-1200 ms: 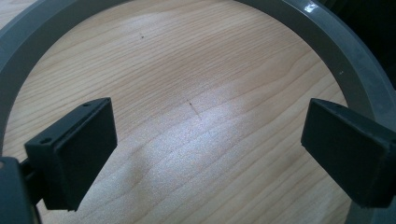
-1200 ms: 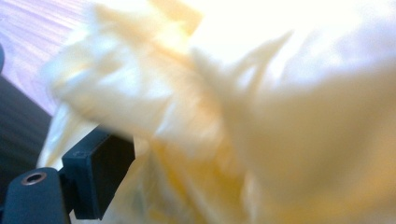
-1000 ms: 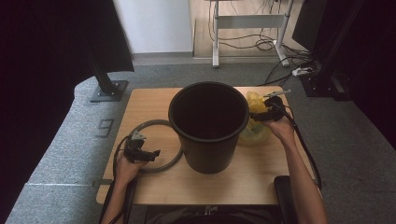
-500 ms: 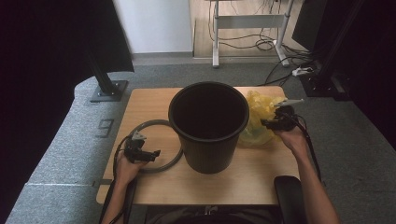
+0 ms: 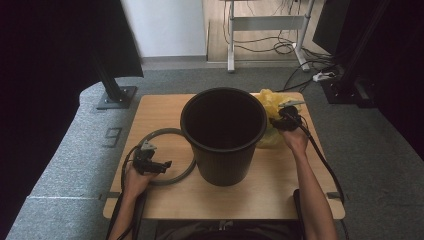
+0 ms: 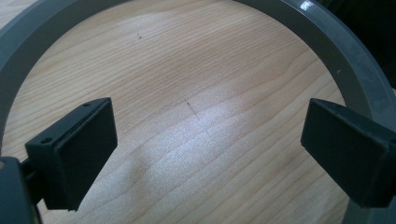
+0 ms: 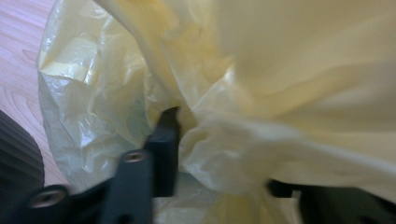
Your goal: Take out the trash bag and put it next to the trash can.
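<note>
A black plastic bucket [image 5: 222, 165] stands upright in the middle of the wooden table [image 5: 150, 110]. Just right of it lies a crumpled yellow plastic bag [image 5: 266, 98]. My right gripper [image 5: 280, 122] is at the bag's near side; its jaws have just been closing, and in the right gripper view a bunched fold of the bag [image 7: 280, 70] is pinched between them [image 7: 219, 158]. A grey ring [image 5: 160, 132] lies flat left of the bucket. My left gripper [image 5: 162, 165] hovers low over it, jaws wide open [image 6: 208, 149] above bare wood inside the ring [image 6: 345, 60].
The ribbed bucket wall [image 7: 16, 154] is close to the left of the right gripper. Cables trail from both grippers toward the table's near edge. Beyond the table are grey floor, a desk frame [image 5: 265, 30] and loose cables.
The right gripper swung out to the right, then came back left and down into the yellow bag. The left hand and the ring have stayed put.
</note>
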Motion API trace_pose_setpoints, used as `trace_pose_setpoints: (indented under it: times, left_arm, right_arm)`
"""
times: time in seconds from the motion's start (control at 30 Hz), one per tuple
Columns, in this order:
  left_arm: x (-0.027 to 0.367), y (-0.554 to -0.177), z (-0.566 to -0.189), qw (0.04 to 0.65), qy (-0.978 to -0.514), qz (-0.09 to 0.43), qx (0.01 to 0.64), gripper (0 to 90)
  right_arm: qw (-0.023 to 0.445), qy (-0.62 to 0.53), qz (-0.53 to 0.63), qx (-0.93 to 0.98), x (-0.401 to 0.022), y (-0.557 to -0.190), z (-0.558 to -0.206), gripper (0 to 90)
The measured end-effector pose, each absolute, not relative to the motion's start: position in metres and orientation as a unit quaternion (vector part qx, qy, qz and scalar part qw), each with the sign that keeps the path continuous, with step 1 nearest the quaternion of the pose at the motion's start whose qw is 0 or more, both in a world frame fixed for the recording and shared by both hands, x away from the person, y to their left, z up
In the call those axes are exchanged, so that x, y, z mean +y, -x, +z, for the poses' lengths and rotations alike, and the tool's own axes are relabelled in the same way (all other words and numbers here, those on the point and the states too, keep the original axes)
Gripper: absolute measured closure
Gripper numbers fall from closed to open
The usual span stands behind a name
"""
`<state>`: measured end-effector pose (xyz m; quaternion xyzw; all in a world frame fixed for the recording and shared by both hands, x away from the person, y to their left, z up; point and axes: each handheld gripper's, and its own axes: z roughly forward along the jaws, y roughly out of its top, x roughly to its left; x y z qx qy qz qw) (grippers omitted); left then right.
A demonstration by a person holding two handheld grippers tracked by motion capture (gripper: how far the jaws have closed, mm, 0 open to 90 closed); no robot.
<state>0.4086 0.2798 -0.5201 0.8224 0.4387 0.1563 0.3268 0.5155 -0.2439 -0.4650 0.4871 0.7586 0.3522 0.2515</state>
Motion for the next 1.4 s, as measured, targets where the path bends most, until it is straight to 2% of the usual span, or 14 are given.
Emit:
trace_pose_setpoints:
  times: [0.07, 0.17, 0.2, 0.3, 0.37, 0.77, 0.93, 1.4]
  left_arm:
    - [0.280, -0.408, -0.520, 0.328, -0.821, 0.156, 0.440, 3.5]
    - [0.281, -0.408, -0.520, 0.327, -0.821, 0.156, 0.442, 3.6]
    - [0.280, -0.408, -0.520, 0.327, -0.821, 0.157, 0.441, 3.6]
    - [0.279, -0.408, -0.520, 0.323, -0.823, 0.158, 0.439, 3.6]
    - [0.279, -0.408, -0.520, 0.323, -0.823, 0.157, 0.440, 3.6]
    - [0.279, -0.409, -0.521, 0.322, -0.823, 0.157, 0.441, 3.4]
    - [0.280, -0.409, -0.521, 0.324, -0.820, 0.156, 0.444, 3.3]
    - [0.281, -0.410, -0.521, 0.324, -0.820, 0.153, 0.446, 3.5]
  right_arm:
    - [0.246, -0.486, 0.357, 0.759, -0.245, -0.513, -0.463, 37.2]
    - [0.242, -0.484, 0.351, 0.764, -0.247, -0.503, -0.460, 19.2]
    - [0.238, -0.483, 0.346, 0.768, -0.248, -0.499, -0.459, 15.4]
    - [0.245, -0.478, 0.336, 0.774, -0.252, -0.482, -0.456, 12.1]
    - [0.264, -0.473, 0.324, 0.776, -0.254, -0.470, -0.455, 2.2]
    - [0.252, -0.464, 0.341, 0.778, -0.276, -0.415, -0.464, 2.0]
    - [0.240, -0.478, 0.333, 0.777, -0.286, -0.405, -0.484, 0.0]
    - [0.199, -0.511, 0.333, 0.767, -0.313, -0.400, -0.539, 1.4]
